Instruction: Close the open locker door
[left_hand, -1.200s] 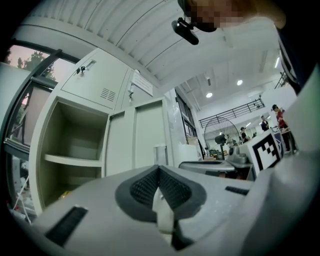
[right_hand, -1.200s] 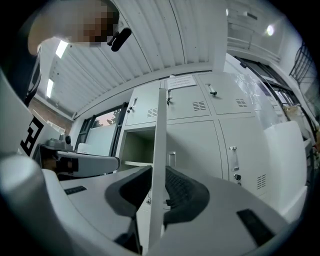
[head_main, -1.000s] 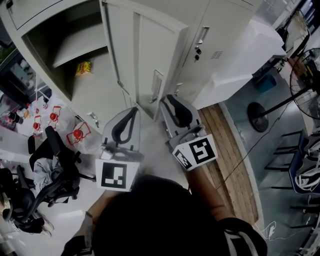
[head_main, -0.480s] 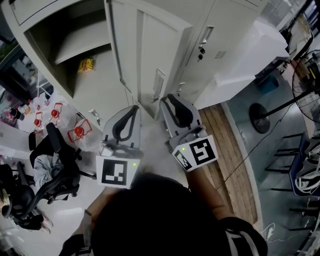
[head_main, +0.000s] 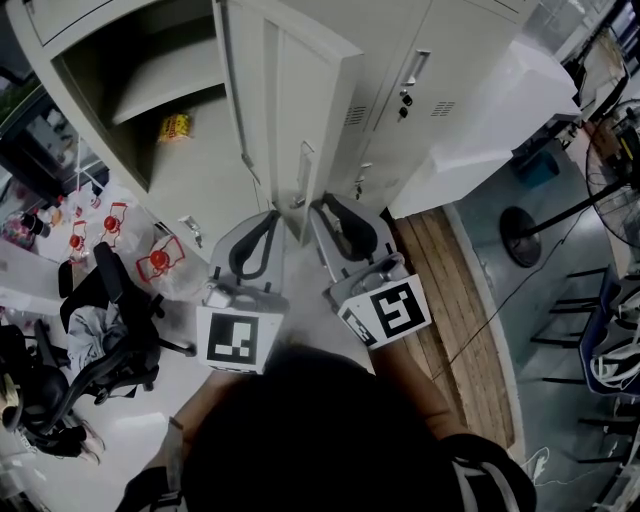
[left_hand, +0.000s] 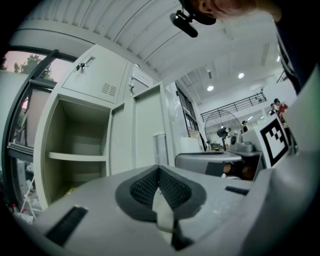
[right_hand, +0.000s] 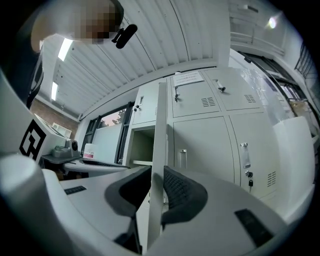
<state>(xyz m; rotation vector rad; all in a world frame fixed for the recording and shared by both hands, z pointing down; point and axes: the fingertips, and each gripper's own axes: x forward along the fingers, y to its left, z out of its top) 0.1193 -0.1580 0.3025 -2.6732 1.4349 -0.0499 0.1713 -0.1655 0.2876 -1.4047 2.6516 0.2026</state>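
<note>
The pale grey locker door (head_main: 300, 110) stands open, swung out toward me, beside the open compartment (head_main: 150, 90) with its shelf. In the right gripper view the door's (right_hand: 161, 125) free edge runs upright between the jaws, and my right gripper (right_hand: 157, 172) is shut on it, a pad on each face. From the head view, the right gripper (head_main: 320, 200) sits at the door's lower edge. My left gripper (head_main: 272, 215) hovers just left of the door, jaws shut and empty, pointing at the compartment (left_hand: 80, 150); its pads (left_hand: 159, 169) meet at the tip.
A yellow packet (head_main: 177, 126) lies inside the open compartment. Closed lockers (head_main: 430, 60) fill the right of the row, with a white box (head_main: 500, 110) beside them. A black office chair (head_main: 110, 300) and red-printed bags (head_main: 155, 262) sit to the left; a fan (head_main: 620, 170) stands at far right.
The right gripper and the door edge have shifted slightly left in the head view. The left gripper has stayed about where it was.
</note>
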